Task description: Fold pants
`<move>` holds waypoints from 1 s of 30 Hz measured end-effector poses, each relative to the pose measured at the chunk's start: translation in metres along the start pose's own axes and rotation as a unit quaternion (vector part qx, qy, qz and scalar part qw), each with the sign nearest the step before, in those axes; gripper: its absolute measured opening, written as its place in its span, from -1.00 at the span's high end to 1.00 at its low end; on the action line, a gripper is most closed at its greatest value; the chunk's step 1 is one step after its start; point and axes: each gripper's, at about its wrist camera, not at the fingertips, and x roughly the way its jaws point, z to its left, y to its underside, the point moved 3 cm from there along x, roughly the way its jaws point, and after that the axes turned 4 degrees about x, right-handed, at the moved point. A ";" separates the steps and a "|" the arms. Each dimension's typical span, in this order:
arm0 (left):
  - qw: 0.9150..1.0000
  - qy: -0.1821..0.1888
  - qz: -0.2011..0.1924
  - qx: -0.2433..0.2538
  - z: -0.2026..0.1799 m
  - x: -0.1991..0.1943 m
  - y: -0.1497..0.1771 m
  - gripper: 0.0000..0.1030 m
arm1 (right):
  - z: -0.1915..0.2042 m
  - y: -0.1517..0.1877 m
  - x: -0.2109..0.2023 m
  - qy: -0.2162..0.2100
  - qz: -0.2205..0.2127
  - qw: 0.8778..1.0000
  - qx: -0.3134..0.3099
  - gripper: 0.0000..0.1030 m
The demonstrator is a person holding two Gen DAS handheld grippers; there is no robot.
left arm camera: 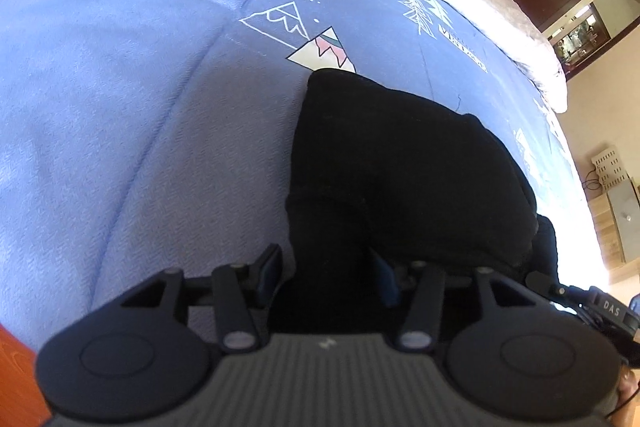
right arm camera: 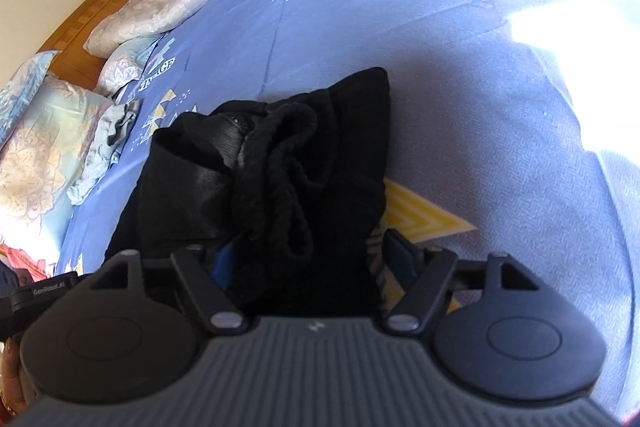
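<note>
The pants lie bunched on the bed, running straight ahead between both grippers' spread fingers — left gripper, right gripper — each straddling the near edge, neither clearly pinching yet.

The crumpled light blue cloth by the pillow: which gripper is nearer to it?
Right, probably. The cloth lies just left of the right gripper; from the left gripper it sits far up the bed.

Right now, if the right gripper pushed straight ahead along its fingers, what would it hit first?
The right gripper would meet the bunched black fabric pants at once; they already sit between its spread fingers. Whether the pads touch the cloth is unclear.
</note>
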 end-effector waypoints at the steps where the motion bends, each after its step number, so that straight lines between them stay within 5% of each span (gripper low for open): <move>1: 1.000 0.002 -0.001 0.000 0.001 -0.003 -0.001 0.06 | -0.002 0.000 -0.002 -0.005 0.001 1.000 0.007 -0.55; 5: 1.000 0.012 -0.024 0.006 0.010 -0.020 -0.009 -0.08 | -0.008 0.000 -0.012 -0.023 0.002 1.000 0.021 -0.60; 9: 0.998 0.035 -0.053 -0.007 0.024 -0.034 -0.021 -0.59 | -0.010 -0.002 -0.023 -0.033 -0.009 0.999 0.021 -0.62; 30: 0.994 0.104 0.032 -0.031 0.020 0.040 -0.053 -0.60 | -0.022 -0.032 0.011 -0.066 0.002 0.996 0.056 -0.67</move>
